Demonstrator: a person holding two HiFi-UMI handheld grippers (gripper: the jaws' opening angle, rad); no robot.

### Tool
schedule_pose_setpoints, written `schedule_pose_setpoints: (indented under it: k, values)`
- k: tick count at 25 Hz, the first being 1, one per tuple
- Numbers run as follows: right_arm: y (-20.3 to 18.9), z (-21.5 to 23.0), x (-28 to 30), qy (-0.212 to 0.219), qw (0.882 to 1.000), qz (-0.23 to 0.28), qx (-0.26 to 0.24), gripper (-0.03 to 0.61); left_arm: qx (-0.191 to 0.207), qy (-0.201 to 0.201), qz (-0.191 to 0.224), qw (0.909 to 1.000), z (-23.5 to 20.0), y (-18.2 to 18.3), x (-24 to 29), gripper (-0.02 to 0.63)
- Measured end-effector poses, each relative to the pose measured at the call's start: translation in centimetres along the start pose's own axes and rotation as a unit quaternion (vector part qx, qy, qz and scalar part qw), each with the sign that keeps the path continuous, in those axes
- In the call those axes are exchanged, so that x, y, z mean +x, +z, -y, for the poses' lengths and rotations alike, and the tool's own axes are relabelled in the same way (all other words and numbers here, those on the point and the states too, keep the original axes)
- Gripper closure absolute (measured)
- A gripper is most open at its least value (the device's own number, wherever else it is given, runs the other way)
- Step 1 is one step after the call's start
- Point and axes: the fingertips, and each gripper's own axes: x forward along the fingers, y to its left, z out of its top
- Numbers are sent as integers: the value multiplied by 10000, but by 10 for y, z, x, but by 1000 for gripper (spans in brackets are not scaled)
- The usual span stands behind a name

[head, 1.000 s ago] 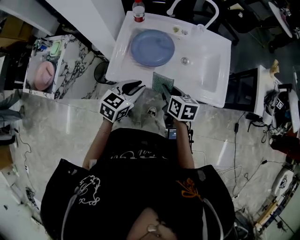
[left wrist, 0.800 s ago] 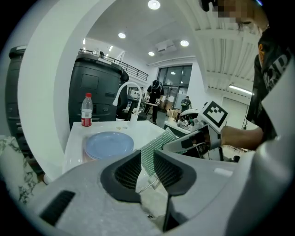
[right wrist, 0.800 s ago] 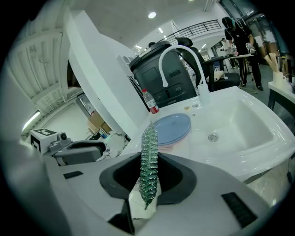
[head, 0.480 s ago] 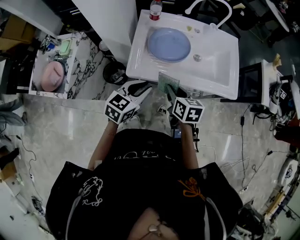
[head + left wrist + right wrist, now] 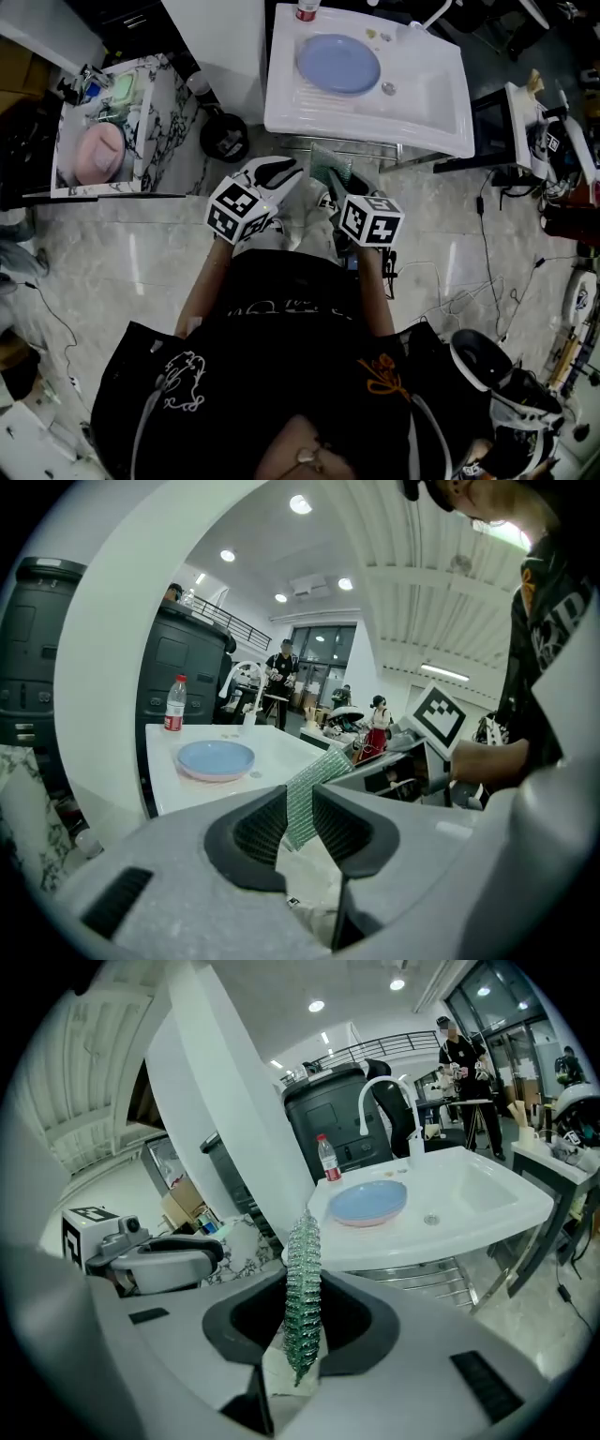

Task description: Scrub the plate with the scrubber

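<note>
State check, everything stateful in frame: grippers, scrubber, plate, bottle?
Left gripper: open, empty.
Right gripper: shut on scrubber.
Scrubber: held edge-on, short of the sink.
Plate: flat on sink top, nothing touching it.
Bottle: upright behind plate.

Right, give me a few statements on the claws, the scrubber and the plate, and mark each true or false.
1. The right claw is shut on the scrubber. True.
2. The scrubber is pressed against the plate. False: it is held in the air short of the sink, apart from the plate.
3. The left claw grips the plate. False: its jaws stand apart with nothing held, and the plate lies on the sink's flat part.
4. A bottle with a red label stands just behind the plate. True.
</note>
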Motion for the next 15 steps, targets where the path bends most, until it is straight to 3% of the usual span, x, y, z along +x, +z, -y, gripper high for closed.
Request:
schedule_pose_setpoints:
  k: [15]
  values:
    - [-12, -38, -20, -161, 9995, 84, -253, 486, 78, -235, 143, 9996, 18, -10, -34, 526]
